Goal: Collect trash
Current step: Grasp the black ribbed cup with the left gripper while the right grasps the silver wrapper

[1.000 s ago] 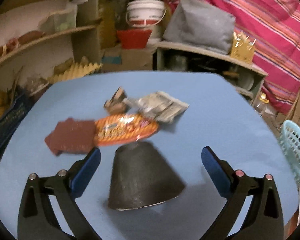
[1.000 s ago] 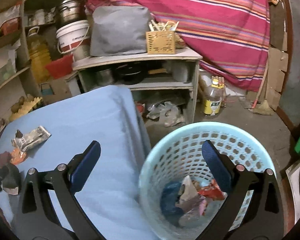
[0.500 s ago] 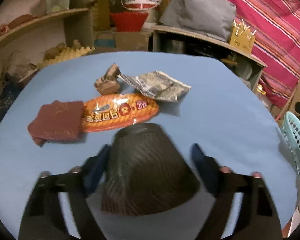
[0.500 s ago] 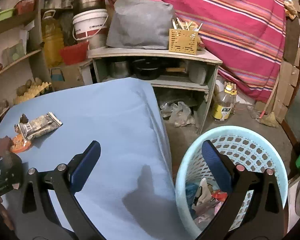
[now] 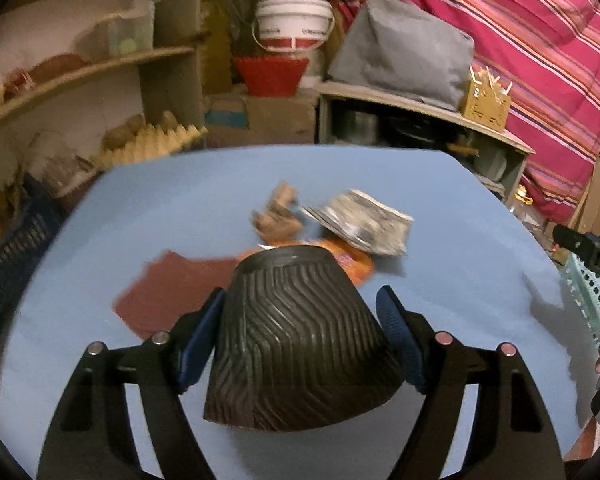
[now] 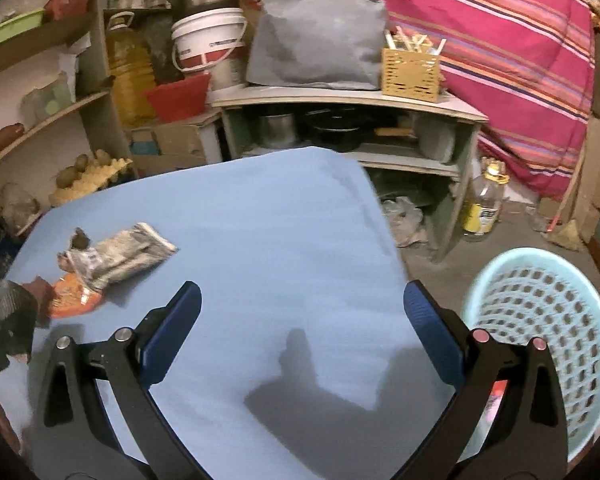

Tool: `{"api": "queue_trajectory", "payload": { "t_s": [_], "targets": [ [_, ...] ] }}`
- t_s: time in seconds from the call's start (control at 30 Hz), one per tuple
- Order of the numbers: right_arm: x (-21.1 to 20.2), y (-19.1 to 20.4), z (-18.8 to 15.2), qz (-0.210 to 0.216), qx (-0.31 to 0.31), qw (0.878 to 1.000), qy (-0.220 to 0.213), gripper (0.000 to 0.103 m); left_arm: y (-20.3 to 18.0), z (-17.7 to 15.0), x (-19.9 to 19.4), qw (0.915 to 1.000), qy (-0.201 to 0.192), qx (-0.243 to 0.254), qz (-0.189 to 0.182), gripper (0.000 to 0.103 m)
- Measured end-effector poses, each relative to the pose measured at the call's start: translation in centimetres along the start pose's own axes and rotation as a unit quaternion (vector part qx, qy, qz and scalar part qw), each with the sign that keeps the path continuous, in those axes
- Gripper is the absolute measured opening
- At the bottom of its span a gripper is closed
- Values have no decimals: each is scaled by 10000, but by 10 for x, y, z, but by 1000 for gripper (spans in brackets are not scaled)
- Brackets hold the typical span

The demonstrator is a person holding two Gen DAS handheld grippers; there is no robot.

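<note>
My left gripper (image 5: pixel 300 312) is shut on a black ribbed paper cup (image 5: pixel 296 340), holding it upside down above the blue table (image 5: pixel 440 280). Behind it lie an orange snack wrapper (image 5: pixel 352 264), a dark red paper piece (image 5: pixel 172 292), a grey crumpled wrapper (image 5: pixel 364 224) and a brown scrap (image 5: pixel 278 216). My right gripper (image 6: pixel 300 328) is open and empty over the table's right part (image 6: pixel 280 240). The light blue trash basket (image 6: pixel 548 320) stands on the floor to its right. The cup (image 6: pixel 12 312) shows at the right wrist view's left edge.
Shelves with buckets, a red bowl (image 5: pixel 270 74) and a grey bag (image 5: pixel 400 52) stand behind the table. A low shelf (image 6: pixel 348 100) with pots and an oil bottle (image 6: pixel 482 204) on the floor are near the basket. A striped pink cloth hangs at the right.
My left gripper moved onto the black cup, shut on it and raised it. My right gripper swung left from over the basket to over the table.
</note>
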State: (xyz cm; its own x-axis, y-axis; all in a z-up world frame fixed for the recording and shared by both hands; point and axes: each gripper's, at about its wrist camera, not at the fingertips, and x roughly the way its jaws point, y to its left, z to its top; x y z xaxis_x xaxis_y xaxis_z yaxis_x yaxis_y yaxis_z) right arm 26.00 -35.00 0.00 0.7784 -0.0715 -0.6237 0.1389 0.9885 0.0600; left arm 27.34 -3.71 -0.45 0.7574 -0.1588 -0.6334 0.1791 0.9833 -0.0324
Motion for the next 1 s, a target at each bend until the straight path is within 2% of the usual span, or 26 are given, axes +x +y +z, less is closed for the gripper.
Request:
{"api": "queue_trajectory", "payload": {
  "t_s": [0.2,0.3,0.43,0.53,0.63,0.83,1.0],
  "targets": [
    [16,49,2,248,-172,9995,104,99,37,11,-8,9995,-208,75,217,75],
    [25,80,1,251,-427,9987,141,99,59,11,-8,9996,-206,-145,161,75],
    [33,107,0,147,-772,9969,35,99,83,9,-4,9989,-139,-369,245,75],
    [44,128,0,152,-927,9955,139,99,96,10,0,9983,-123,-487,300,75],
    [54,146,-1,265,-1051,9939,220,99,105,10,0,9978,-135,-506,409,75],
    [65,180,-2,650,-1129,9909,341,99,117,10,-2,9967,-120,-711,380,75],
    [77,210,-11,386,-1637,9848,433,98,120,12,-1,9964,-130,-724,414,75]
  ]
}}
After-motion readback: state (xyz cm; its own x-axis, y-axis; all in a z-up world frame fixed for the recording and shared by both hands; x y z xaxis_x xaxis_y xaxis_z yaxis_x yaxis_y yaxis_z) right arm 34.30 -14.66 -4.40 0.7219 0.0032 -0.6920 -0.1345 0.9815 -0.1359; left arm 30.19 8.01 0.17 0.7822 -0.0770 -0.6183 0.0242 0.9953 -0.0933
